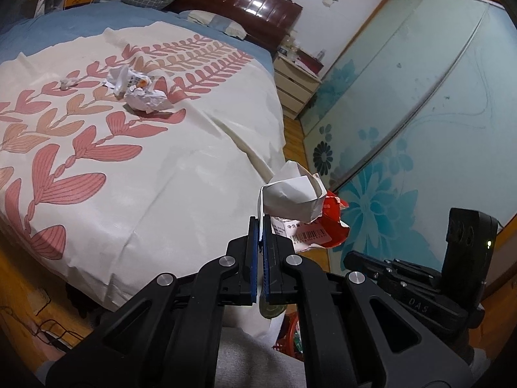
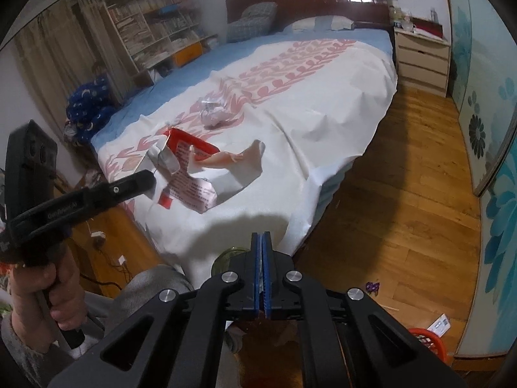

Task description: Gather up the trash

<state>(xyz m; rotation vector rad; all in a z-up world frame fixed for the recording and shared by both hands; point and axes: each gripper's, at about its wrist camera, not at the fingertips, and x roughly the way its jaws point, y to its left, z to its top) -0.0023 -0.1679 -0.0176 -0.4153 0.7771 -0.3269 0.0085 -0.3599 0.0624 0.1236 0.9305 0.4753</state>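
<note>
My left gripper (image 1: 260,223) is shut on a bundle of trash: crumpled white paper (image 1: 292,194) and a red and white wrapper (image 1: 318,231), held in the air off the bed's corner. The bundle also shows in the right wrist view (image 2: 185,168), hanging from the left gripper (image 2: 152,174). More crumpled paper (image 1: 147,97) and a small wad (image 1: 68,82) lie on the white leaf-print bedcover (image 1: 145,177); the pile also shows in the right wrist view (image 2: 215,113). My right gripper (image 2: 261,237) is shut and empty, over the bed's foot edge.
A red basket (image 2: 431,342) stands on the wooden floor at lower right, also glimpsed in the left wrist view (image 1: 289,333). A paper scrap (image 2: 439,323) and a purple bit (image 2: 372,287) lie on the floor. A nightstand (image 2: 421,61), glass wardrobe doors (image 1: 420,113) and bookshelves (image 2: 155,26) surround the bed.
</note>
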